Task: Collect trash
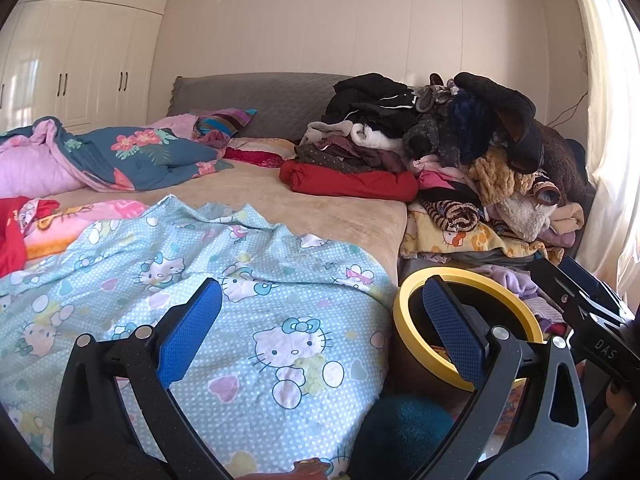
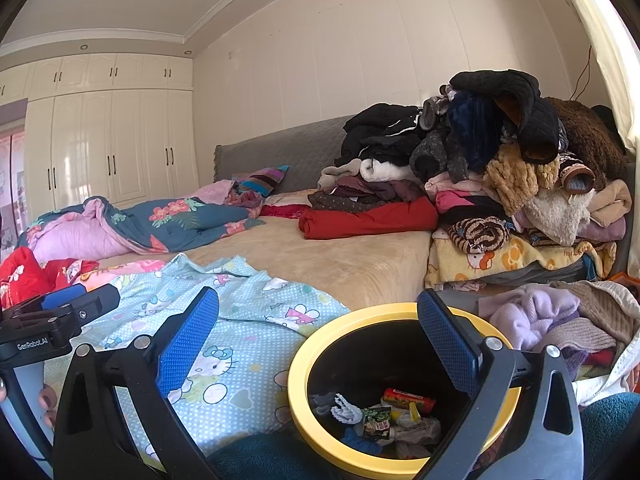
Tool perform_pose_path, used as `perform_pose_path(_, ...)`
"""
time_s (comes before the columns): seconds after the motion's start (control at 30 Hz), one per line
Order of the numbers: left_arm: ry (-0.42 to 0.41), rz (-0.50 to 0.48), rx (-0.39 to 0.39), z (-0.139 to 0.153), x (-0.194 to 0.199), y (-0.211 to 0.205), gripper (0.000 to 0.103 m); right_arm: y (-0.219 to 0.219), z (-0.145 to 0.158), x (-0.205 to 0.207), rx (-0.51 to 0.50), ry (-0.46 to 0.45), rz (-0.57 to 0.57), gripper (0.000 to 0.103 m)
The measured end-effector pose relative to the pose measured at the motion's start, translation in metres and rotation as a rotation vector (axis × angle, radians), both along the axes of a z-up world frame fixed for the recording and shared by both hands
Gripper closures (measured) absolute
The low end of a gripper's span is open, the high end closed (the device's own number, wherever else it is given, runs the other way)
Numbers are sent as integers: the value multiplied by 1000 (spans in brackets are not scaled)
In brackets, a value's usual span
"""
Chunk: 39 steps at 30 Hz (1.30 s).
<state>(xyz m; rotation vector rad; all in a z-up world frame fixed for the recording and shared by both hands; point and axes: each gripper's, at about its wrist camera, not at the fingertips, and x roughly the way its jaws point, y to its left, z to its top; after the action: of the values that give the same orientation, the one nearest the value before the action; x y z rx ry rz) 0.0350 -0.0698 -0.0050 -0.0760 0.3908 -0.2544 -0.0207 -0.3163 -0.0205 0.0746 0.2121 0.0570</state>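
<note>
My right claw (image 2: 318, 332) hung spread and empty over the yellow-rimmed trash bin (image 2: 304, 412) beside the bed's (image 2: 320, 264) edge; my left claw (image 1: 320, 320) gaped too

The bin (image 2: 298, 376) has a smooth, matt yellow plastic rim around a dark inner wall. Inside lie crinkled wrappers (image 2: 404, 412), glossy like foil or plastic film, though the view is too dim to be sure. The right gripper (image 2: 318, 340) is matt black plastic with metal rivets, and its pads (image 2: 184, 340) are blue and finely knurled, rubbery in look. The printed sheet (image 1: 256, 280) is thin, soft cotton-like cloth. The beige bed cover (image 1: 320, 204) looks velvety. The clothes pile (image 1: 460, 148) mixes fleece, quilted and knitted fabrics. The wardrobe (image 1: 72, 60) doors are glossy cream.
</note>
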Motion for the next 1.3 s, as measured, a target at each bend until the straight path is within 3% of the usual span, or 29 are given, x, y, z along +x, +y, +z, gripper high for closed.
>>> perform_pose_path(0.67,8,0,2,-2,0,-2,11,-5,-2,-1,-2,-2,-8,6)
perform_pose_path(0.9,51,47,-17,-6,6,15,11,22,6,15,-11,-9,80,6)
perform_pose_path(1.03,106,180,-73,-8,18,66,11,81,14,36,-31,17,263,6)
perform_pose_path(1.13,160,383,-78,-17,25,132,11,152,10,65,-39,140,476,6)
perform_pose_path(1.2,235,572,-72,-33,28,197,11,208,-4,88,-49,269,604,6)
perform_pose_path(1.3,339,809,-22,-64,26,280,11,308,-47,118,-78,533,795,6)
